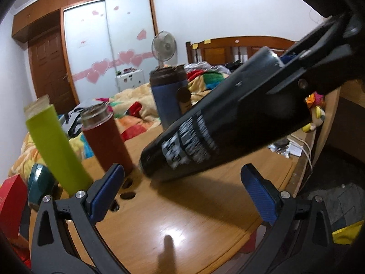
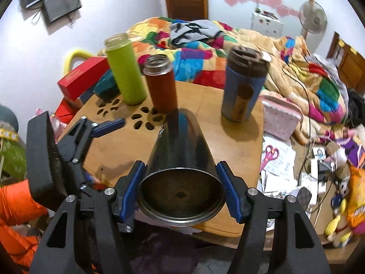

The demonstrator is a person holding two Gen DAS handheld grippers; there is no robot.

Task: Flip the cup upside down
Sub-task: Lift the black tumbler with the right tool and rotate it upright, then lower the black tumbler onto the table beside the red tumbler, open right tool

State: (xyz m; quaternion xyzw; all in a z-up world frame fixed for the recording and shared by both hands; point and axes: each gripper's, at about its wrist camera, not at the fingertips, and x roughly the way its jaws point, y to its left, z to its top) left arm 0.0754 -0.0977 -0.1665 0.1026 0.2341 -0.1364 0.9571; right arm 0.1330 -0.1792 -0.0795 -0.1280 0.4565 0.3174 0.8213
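A: From the left wrist camera, what does the cup look like?

B: The black cup (image 1: 219, 118) is a tall, tapered tumbler with blurred white lettering on its side. It is tilted steeply, its narrow base low over the wooden bench (image 1: 182, 217), its wide end raised up to the right, where the right gripper (image 1: 303, 68) clamps it. I cannot tell whether the base touches the wood.

A: And the left gripper?

B: The left gripper (image 1: 182, 196) has its jaws spread wide, blue pads apart, nothing between them; the cup sits just beyond them. Behind stand a green bottle (image 1: 57, 146), a red-brown bottle (image 1: 105, 137) and a blue tumbler (image 1: 170, 96), all upright.

A: Now the right wrist camera.

B: Here the cup (image 2: 180, 150) points away from the lens, so its open mouth faces the camera: a threaded metal rim, dark inside. The right gripper (image 2: 181, 190) pinches it near that rim, one blue pad on each side. The narrow base reaches toward the middle of the bench (image 2: 235, 148), close to the red-brown bottle (image 2: 160, 84). The green bottle (image 2: 125, 70) and blue tumbler (image 2: 244, 86) stand behind, and the left gripper (image 2: 109, 124) enters from the left, open.
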